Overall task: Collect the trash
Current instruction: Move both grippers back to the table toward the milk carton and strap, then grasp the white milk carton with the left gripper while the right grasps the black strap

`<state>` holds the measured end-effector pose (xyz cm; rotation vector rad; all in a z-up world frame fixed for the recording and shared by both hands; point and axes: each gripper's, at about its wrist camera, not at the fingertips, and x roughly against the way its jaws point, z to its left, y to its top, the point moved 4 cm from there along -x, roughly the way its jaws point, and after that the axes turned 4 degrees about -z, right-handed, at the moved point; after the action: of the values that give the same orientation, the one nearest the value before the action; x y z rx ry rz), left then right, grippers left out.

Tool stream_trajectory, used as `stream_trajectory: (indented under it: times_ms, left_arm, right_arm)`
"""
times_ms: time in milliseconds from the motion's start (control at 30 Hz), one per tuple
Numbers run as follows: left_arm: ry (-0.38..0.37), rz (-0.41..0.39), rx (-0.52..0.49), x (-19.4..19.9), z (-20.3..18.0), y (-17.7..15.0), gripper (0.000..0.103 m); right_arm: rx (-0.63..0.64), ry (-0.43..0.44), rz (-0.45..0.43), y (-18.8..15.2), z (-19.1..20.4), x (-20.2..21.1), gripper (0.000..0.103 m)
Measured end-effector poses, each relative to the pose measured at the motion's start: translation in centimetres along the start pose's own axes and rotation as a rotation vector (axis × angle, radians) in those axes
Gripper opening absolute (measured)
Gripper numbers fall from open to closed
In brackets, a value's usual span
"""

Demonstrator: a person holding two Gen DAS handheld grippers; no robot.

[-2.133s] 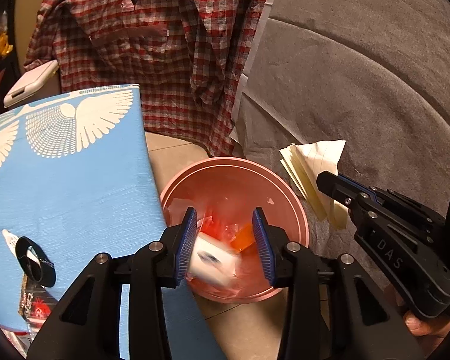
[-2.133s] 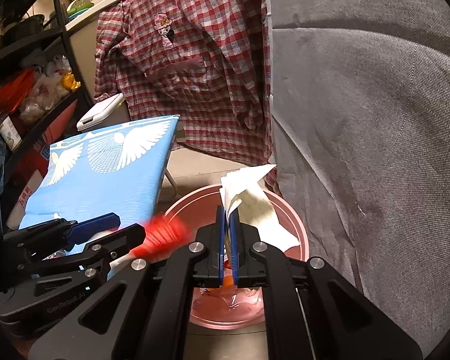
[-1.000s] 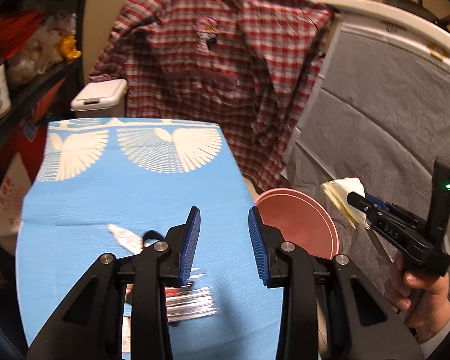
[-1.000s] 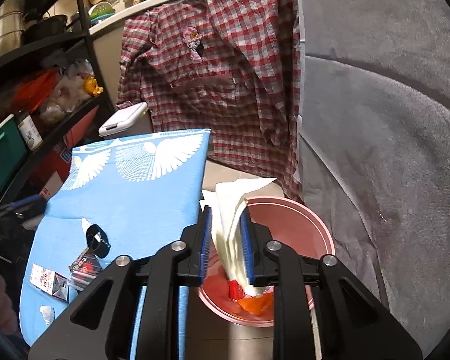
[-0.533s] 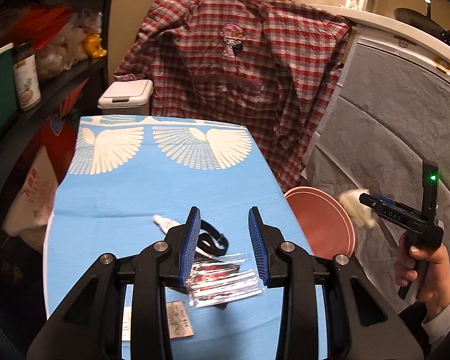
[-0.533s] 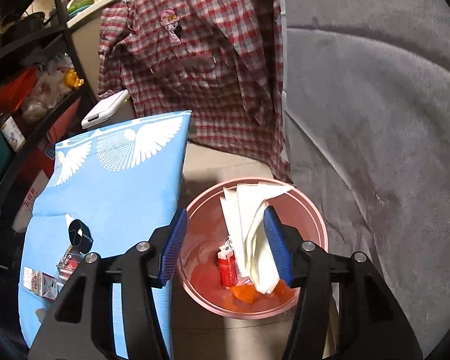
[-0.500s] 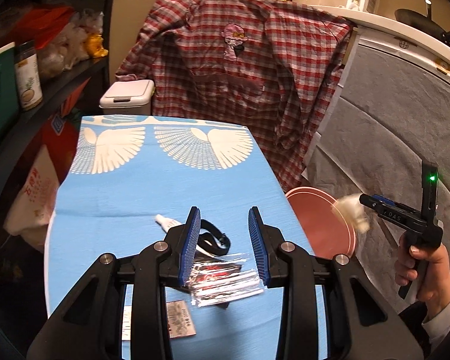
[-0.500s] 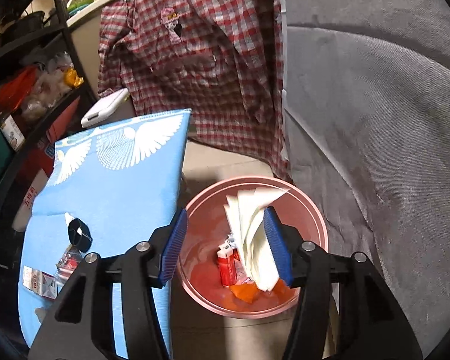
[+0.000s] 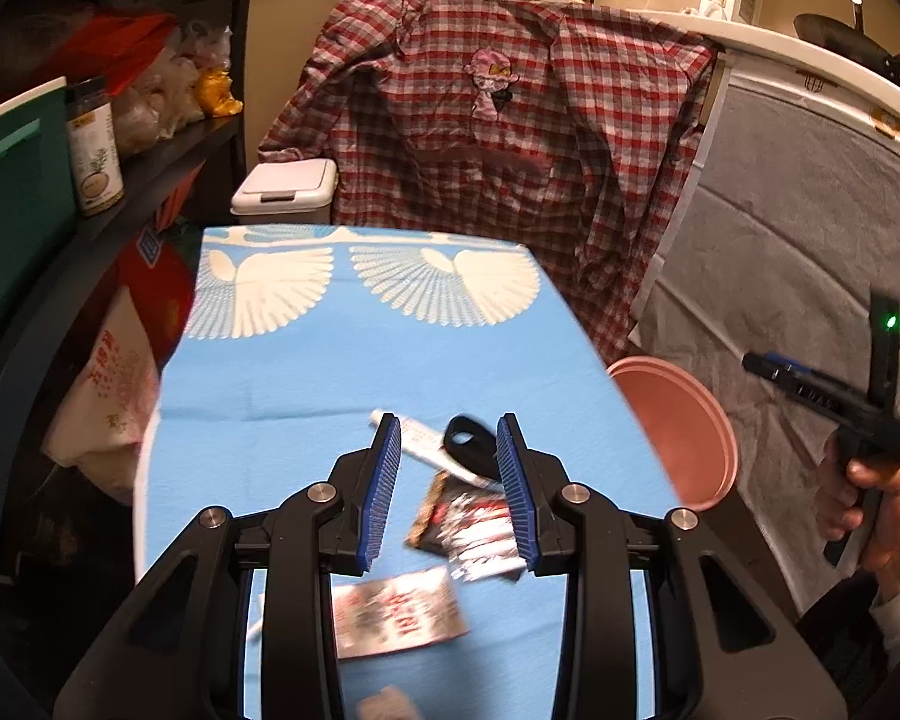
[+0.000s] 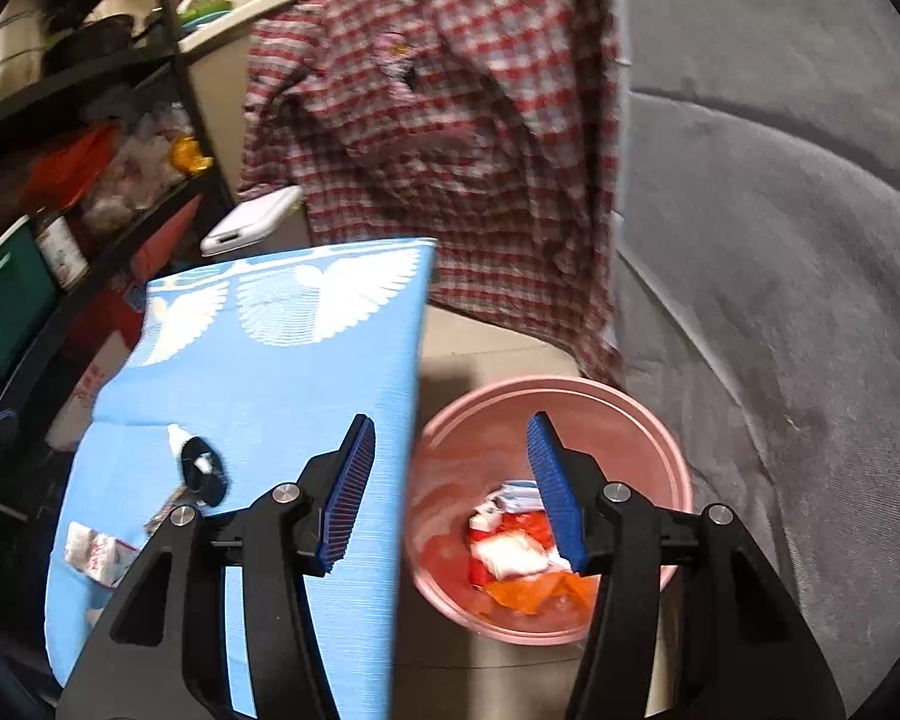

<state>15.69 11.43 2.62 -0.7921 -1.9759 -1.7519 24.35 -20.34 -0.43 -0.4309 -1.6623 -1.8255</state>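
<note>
Since a second ago my left gripper point(image 9: 449, 492) has swung away from the pink bucket point(image 9: 699, 420) and out over the blue tabletop point(image 9: 306, 384). From the left wrist, its fingers point(image 9: 384, 492) stand partly open with nothing held. Between them lie a crinkly foil wrapper point(image 9: 468, 519) at 6 o'clock, a white tube point(image 9: 417, 438) and a black ring-shaped thing point(image 9: 468, 450) toward 12. A flat printed packet point(image 9: 396, 609) sits nearer, at 7. At 3 o'clock a hand point(image 9: 870, 504) holds my right gripper beside the bucket.

From the right wrist, my right gripper point(image 10: 450, 492) hangs above the bucket's rim point(image 10: 546, 390); its jaws have just been opening and nothing is between them now. The white tissue point(image 10: 510, 555) lies inside at 5 o'clock, on red and orange scraps.

I would judge the wrapper the next pick. Thin and slippery, it lies flat on cloth, so I would lower one finger past each side and pinch a raised crease without catching the woven cover.
</note>
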Motion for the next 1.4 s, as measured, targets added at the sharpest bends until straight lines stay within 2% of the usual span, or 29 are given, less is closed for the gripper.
stream_trajectory:
  times_ms: [167,233,300,433,500,633,700,767,867,967,1400]
  left_arm:
    - [0.014,0.058,-0.009,0.2,2.9,-1.7,0.033]
    - [0.009,0.09,-0.008,0.3,4.1,-2.3,0.033]
    - [0.02,0.105,-0.012,0.4,5.0,-2.8,0.033]
    - [-0.031,0.163,-0.029,0.4,5.9,-3.8,0.035]
    - [-0.042,0.191,-0.07,0.3,5.9,-4.4,0.046]
    - [-0.054,0.25,-0.106,-0.3,6.8,-5.5,0.054]
    - [-0.075,0.285,-0.098,-0.8,7.4,-6.0,0.064]
    - [-0.101,0.329,-0.118,-1.3,7.6,-6.8,0.071]
    - [-0.076,0.378,-0.181,-2.4,7.8,-8.1,0.081]
    - [-0.087,0.418,-0.206,-3.4,8.2,-9.0,0.083]
    - [-0.129,0.465,-0.286,-6.2,7.9,-10.7,0.088]
  right_arm:
    - [0.095,0.085,-0.007,-0.6,4.4,0.2,0.053]
    - [0.126,0.124,0.0,-0.9,6.2,0.0,0.049]
    - [0.144,0.155,0.011,-1.2,7.6,-0.3,0.042]
    - [0.179,0.206,0.033,-1.6,10.3,-1.2,0.038]
    - [0.199,0.221,0.042,-1.9,11.4,-1.6,0.038]
    - [0.221,0.243,0.067,-2.5,12.8,-2.6,0.039]
    - [0.225,0.252,0.078,-2.7,13.2,-3.1,0.039]
    - [0.223,0.268,0.096,-2.8,13.5,-3.7,0.039]
    - [0.223,0.282,0.122,-3.0,14.0,-4.8,0.042]
    - [0.228,0.289,0.152,-3.4,14.6,-6.2,0.044]
    - [0.288,0.353,0.242,-5.0,18.3,-10.8,0.054]
